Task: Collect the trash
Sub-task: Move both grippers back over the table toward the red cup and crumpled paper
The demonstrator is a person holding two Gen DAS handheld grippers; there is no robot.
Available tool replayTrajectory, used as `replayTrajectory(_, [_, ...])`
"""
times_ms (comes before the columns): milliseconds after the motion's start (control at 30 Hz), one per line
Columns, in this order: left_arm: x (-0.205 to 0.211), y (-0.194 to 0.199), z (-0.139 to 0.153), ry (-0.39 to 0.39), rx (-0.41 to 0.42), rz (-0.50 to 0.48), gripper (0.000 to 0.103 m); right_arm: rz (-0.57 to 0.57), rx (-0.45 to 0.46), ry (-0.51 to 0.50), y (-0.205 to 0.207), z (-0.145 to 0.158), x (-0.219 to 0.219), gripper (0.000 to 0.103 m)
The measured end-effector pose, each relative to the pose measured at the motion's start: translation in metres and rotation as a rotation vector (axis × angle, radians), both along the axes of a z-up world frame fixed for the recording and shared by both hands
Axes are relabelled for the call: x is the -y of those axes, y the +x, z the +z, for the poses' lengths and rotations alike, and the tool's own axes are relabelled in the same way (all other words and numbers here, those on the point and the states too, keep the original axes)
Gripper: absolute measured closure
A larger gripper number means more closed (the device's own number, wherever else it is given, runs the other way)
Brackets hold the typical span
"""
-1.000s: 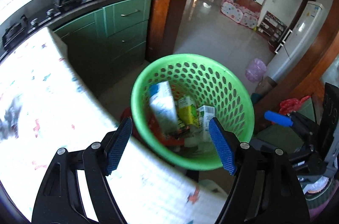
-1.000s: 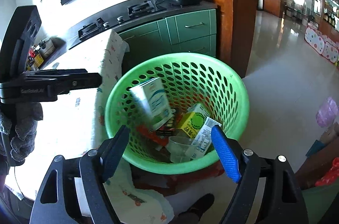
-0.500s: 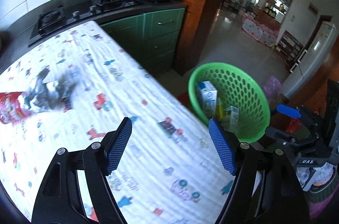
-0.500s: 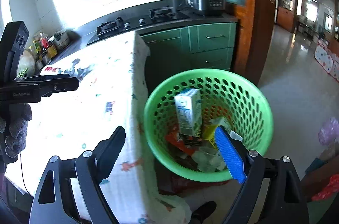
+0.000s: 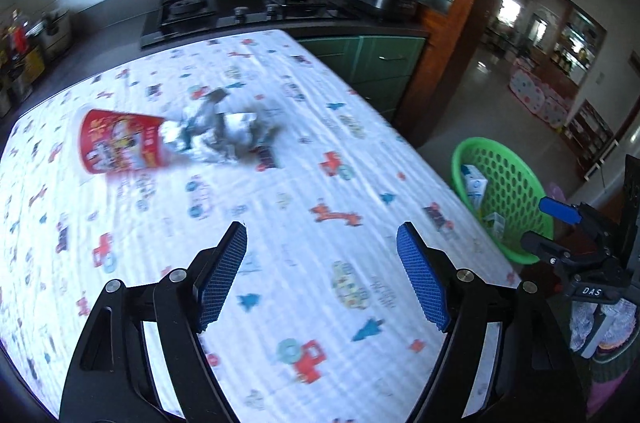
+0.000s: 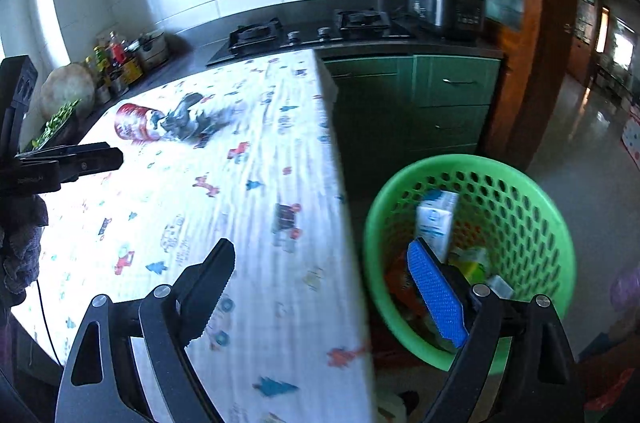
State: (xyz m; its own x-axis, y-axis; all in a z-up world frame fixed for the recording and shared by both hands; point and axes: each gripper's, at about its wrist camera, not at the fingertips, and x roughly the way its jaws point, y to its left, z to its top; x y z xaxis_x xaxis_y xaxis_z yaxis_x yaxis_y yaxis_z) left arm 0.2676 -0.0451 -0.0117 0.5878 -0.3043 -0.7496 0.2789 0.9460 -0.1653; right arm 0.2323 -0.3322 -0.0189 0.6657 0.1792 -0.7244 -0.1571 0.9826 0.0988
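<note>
**Both grippers empty, remaining trash far up the table**

Your left gripper (image 5: 322, 243) hangs over the printed tablecloth (image 5: 280, 223) with its blue pads spread wide and nothing between them; the jaws have opened a little further just now. The trash left on the table sits well ahead of those fingertips and off to their left: a red snack cup (image 5: 120, 143) lying on its side, with a crumpled silver-grey wrapper (image 5: 224, 135) touching its open mouth and trailing to the right of it. Both are blurred, so finer detail cannot be told. Neither lies in line with the gap between your fingers.

Your right gripper (image 6: 324, 279) straddles the table's edge. Its left finger is over the cloth, its right finger (image 6: 436, 295) stands in front of the green basket (image 6: 532, 199). These jaws have just been opening too, and they stand wide apart with nothing held. In this view the red cup (image 6: 134, 123) and the wrapper (image 6: 188, 119) lie far up the table, well to the left of the fingers.

The basket stands on the floor just beside the table's edge. Inside it you can see a white and blue carton (image 6: 434, 223) standing tilted, and a yellow-green pack (image 6: 470, 263) lower down beside other scraps.
</note>
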Motion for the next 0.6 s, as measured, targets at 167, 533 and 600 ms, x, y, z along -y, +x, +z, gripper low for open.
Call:
replayTrajectory(167, [-0.043,0.005,-0.001,0.006,-0.006,0.08,0.026,0.046,-0.02,0.006,0.021,-0.003,-0.028,0.018])
replayTrajectory(533, [-0.112,0.015,-0.008,0.004,-0.018,0.199,0.026,0.168,-0.057,0.025,0.074,-0.008,-0.101,0.018])
replayTrajectory(600, [-0.123,0.017,-0.012,0.003,-0.025,0.215,0.026,0.204,-0.055,0.016,0.084,-0.01,-0.121,0.019])
